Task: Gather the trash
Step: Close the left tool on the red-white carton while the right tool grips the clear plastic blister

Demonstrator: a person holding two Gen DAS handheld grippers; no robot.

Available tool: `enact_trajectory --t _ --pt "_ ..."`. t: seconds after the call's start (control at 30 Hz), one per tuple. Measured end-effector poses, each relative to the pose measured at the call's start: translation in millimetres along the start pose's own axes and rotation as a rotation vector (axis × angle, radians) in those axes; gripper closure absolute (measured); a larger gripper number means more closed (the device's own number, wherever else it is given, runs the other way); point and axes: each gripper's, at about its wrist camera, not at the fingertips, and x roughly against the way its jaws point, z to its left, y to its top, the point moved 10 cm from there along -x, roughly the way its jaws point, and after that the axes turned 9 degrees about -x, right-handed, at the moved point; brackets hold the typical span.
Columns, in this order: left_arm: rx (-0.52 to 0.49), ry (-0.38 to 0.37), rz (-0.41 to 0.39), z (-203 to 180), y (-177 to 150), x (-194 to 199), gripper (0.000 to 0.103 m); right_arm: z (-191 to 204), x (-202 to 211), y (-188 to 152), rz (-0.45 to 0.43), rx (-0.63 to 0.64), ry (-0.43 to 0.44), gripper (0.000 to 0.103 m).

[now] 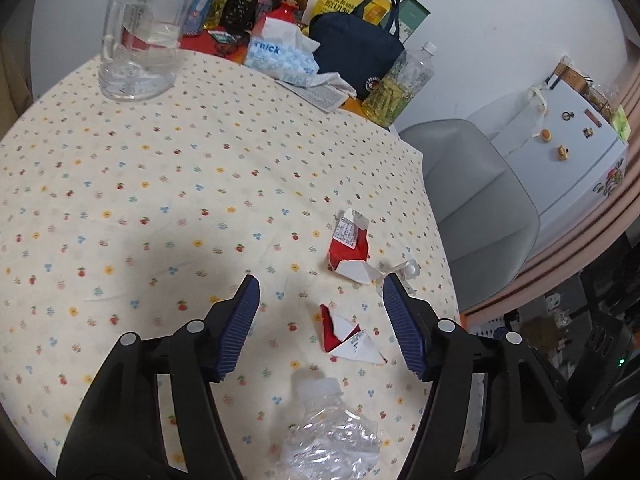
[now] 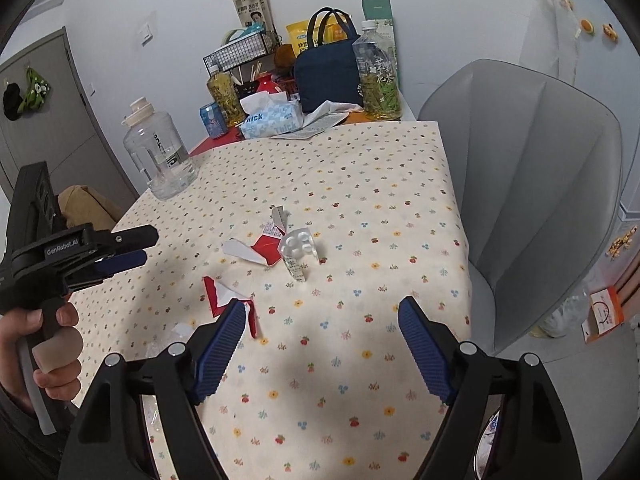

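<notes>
Trash lies on the flowered tablecloth (image 1: 160,160). A torn red-and-white wrapper piece (image 1: 347,338) lies just ahead of my open, empty left gripper (image 1: 320,300). A second red-and-white wrapper (image 1: 350,250) and a blister pack (image 1: 408,270) lie farther on. A crushed clear plastic bottle (image 1: 332,436) lies under the left gripper. In the right wrist view my right gripper (image 2: 320,320) is open and empty above the cloth. The torn piece (image 2: 224,294), the second wrapper (image 2: 264,246) and the blister pack (image 2: 298,246) lie ahead of it. The left gripper (image 2: 120,250) shows at the left.
A big clear water jug (image 1: 140,36) stands at the far left of the table. A tissue pack (image 1: 280,56), a navy bag (image 1: 360,52), a tea bottle (image 1: 396,88) and other clutter crowd the far edge. A grey chair (image 2: 532,184) stands right of the table.
</notes>
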Motion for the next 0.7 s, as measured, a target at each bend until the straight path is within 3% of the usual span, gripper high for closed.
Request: enact_trajectory --t 0.33,0.63,0.7 --pt "0.046 -0.025 0.116 -12 0 -63 0.039 -13 -16 13 -0.004 0.036 -0.054 0.025" --pt "0.060 -0.031 0.163 -24 -4 -96 0.039 -38 -16 15 0.001 0.019 -0.083 0.024" --pt "0.059 -0.032 0.167 -26 -4 -99 0.043 -40 -15 15 0.001 0.015 -0.083 0.024"
